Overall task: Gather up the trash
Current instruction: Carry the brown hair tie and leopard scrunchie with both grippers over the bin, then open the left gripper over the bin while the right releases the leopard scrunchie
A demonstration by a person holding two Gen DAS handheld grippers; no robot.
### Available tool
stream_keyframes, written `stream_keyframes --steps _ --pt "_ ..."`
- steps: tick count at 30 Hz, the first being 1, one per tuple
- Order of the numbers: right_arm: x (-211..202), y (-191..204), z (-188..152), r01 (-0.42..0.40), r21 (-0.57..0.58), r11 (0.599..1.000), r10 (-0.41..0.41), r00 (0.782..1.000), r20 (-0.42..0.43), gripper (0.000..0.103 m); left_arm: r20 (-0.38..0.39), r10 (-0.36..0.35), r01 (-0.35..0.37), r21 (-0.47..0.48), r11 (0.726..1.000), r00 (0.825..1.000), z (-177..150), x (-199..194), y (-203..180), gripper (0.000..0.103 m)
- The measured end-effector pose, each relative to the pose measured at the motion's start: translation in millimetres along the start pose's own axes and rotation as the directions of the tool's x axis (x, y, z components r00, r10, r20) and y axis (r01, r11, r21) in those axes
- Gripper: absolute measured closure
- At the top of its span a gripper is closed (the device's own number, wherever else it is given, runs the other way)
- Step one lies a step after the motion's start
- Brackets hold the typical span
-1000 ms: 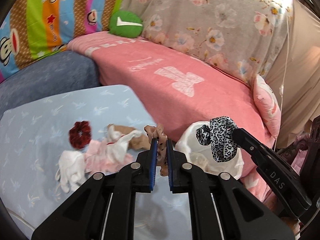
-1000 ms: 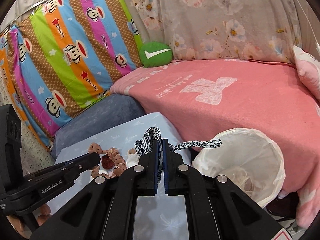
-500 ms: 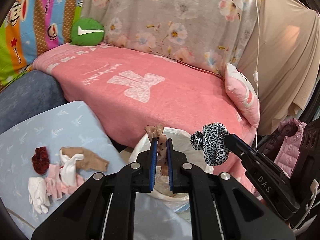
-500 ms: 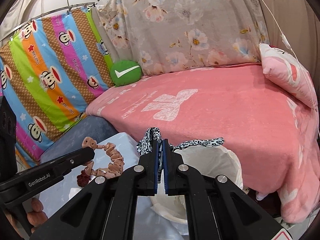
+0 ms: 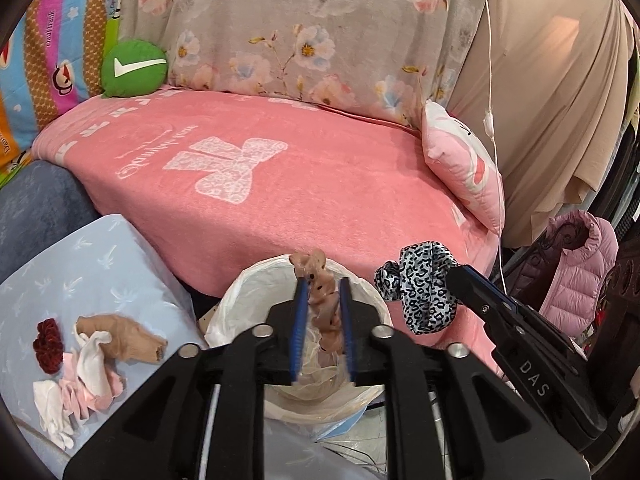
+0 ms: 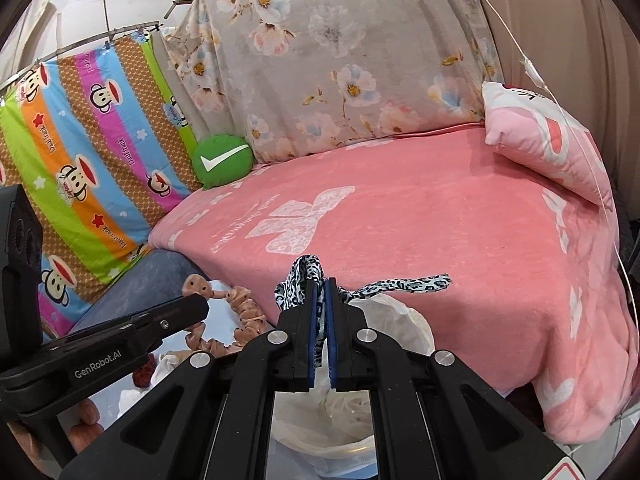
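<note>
Pink bed (image 5: 320, 184) fills 12 o'clock, its edge just behind the lined bin (image 5: 240, 304). Worktop (image 5: 100, 264) at 9, cloth scraps (image 5: 92, 360) near its edge. Left gripper (image 5: 323, 320) over the bin mouth, jaws parted, tan scrunchie (image 5: 320, 300) loose between them. Right gripper (image 6: 320, 304) jaws clamped on leopard scrunchie (image 6: 304, 276) above the rim.

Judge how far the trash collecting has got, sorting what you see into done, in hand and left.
Done: the white-lined bin holds some clear wrapping. In hand: the left gripper, jaws parted, has a tan spotted scrunchie over the bin; the right gripper pinches a leopard-print scrunchie. Left: the dark red scrunchie, tan sock and white and pink cloths.
</note>
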State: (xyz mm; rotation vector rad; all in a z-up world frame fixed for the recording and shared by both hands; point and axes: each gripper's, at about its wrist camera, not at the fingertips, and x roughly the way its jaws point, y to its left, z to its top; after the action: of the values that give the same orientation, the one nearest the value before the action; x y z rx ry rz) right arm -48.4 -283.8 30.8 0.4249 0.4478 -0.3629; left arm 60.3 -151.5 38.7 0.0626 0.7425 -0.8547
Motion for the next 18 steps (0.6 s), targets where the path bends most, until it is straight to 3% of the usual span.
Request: stream_keyframes --steps 2,4,12,18 --pt "2 -3 0 0.003 0.005 1.0 -0.003 1.0 -0.001 0.099 0.003 0.007 -0.007 -0.008 1.0 1.0 1 3 1 0.055" --pt "5 -4 1 0.005 0.006 1.0 -0.005 1.0 -0.003 0.099 0.019 0.026 -0.026 -0.011 1.0 0.999 1 3 2 0.046" --pt "17 3 2 -0.001 -0.005 1.0 0.001 1.0 -0.013 0.098 0.012 0.061 -0.061 -0.029 0.998 0.998 0 5 14 0.045" --pt "22 13 1 -0.008 -0.014 1.0 0.007 1.0 -0.014 0.087 0.008 0.08 -0.079 -0.048 0.996 0.997 -5 4 24 0.044"
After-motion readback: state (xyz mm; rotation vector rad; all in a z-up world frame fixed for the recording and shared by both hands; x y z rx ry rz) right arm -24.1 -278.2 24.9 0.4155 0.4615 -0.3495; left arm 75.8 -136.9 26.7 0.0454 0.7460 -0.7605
